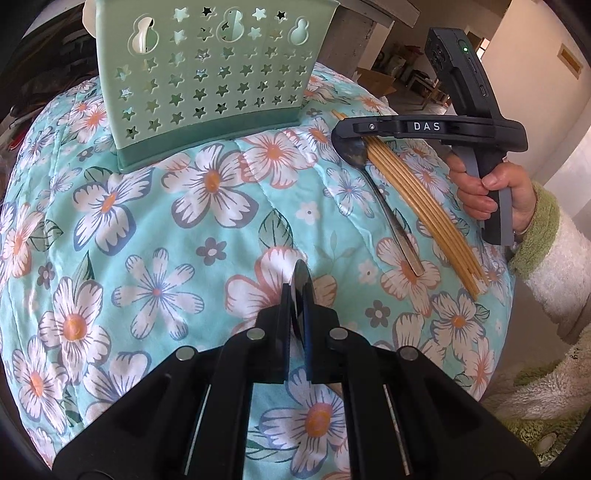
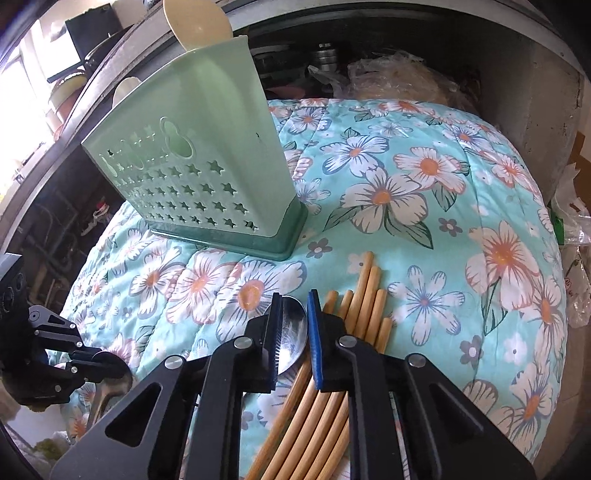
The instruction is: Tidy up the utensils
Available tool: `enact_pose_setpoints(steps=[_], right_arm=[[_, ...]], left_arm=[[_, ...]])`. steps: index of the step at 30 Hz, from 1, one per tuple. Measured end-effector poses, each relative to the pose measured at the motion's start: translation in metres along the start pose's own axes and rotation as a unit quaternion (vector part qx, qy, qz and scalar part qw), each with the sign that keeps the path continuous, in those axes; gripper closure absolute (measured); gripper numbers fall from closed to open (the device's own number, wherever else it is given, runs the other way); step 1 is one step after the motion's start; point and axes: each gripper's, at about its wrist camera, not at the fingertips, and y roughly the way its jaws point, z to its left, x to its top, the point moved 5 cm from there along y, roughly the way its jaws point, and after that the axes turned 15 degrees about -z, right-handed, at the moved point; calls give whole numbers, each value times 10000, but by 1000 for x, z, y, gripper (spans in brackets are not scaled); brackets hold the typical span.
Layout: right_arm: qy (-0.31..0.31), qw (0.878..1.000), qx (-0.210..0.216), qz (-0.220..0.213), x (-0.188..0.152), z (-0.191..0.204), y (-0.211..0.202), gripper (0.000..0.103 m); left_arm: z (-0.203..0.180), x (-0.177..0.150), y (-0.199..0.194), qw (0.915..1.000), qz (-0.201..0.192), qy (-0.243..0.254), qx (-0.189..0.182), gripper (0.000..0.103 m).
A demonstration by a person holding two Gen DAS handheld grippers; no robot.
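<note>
A mint-green utensil holder [image 1: 210,81] with star holes stands on the floral quilt [image 1: 166,221]; it also shows in the right wrist view [image 2: 207,177], with a cream spoon [image 2: 199,22] in it. My left gripper [image 1: 298,314] is shut on a dark metal spoon bowl [image 1: 301,280], low over the quilt. My right gripper [image 2: 293,332] is open around the bowl of a metal spoon [image 2: 293,332] lying on the quilt; this spoon [image 1: 384,199] lies next to several bamboo chopsticks [image 1: 424,206], which also show in the right wrist view [image 2: 364,295].
The quilt covers a rounded mound with drop-offs on all sides. Dark shelves with clutter [image 2: 332,62] and plastic bags lie behind the holder. A concrete wall [image 2: 535,110] stands at the right.
</note>
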Motion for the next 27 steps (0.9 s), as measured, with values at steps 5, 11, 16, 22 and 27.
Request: enact_pose_setpoints(steps=[5,11,16,22,27], right_arm=[[-47,9999,-114,78,-6,2,-1,96],[-106,9994,-204,-263,7,10,-26,101],[-205,9969,-307,-692,25,22,-58,102],[-360,9946,-407,-881,33,26,-76,102],[-14,9995,-217,-245,12,20,-51,89]], left_arm=[[1,0,0,10000,-45,-37,13,98],[-2,1,-6,9998,-161,9,139,98],[4,7,-21,9990,-337,-108,280,99],[11,17,-41,9974,-561,-146,417,100],[13,9,-40,9977,-454,-256,438,100]])
